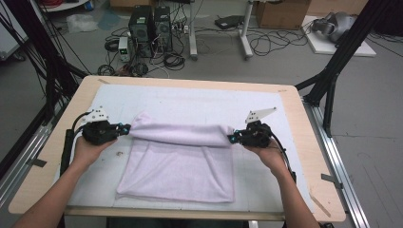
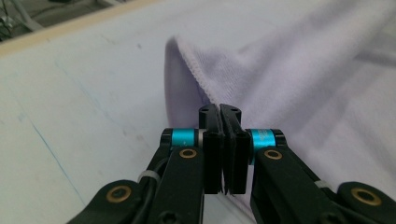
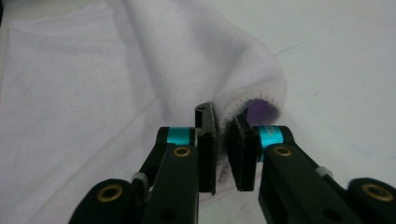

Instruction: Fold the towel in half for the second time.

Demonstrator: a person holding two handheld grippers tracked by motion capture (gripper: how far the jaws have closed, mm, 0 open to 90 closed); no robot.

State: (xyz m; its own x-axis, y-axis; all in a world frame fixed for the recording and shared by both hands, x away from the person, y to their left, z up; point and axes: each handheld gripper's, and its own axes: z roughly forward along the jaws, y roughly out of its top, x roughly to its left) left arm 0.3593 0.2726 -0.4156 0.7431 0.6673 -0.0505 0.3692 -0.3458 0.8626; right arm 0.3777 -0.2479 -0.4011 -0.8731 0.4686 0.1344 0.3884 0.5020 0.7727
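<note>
A lavender towel point(image 1: 176, 166) lies on a white mat point(image 1: 190, 97). Its far edge is lifted into a long roll between my two grippers. My left gripper point(image 1: 126, 128) is shut on the towel's left corner. In the left gripper view the jaws point(image 2: 219, 109) press together on the stitched hem of the towel point(image 2: 303, 84). My right gripper point(image 1: 232, 138) is shut on the right corner. In the right gripper view its jaws point(image 3: 222, 116) stand slightly apart with the hem of the towel point(image 3: 93, 93) pinched between them. The near half of the towel lies flat.
The mat covers a wooden table point(image 1: 309, 156) with bare wood along its edges. Black frame poles point(image 1: 332, 71) stand at both sides. Beyond the far edge, computer towers point(image 1: 149, 26), cables and a cardboard box point(image 1: 283, 13) are on the floor.
</note>
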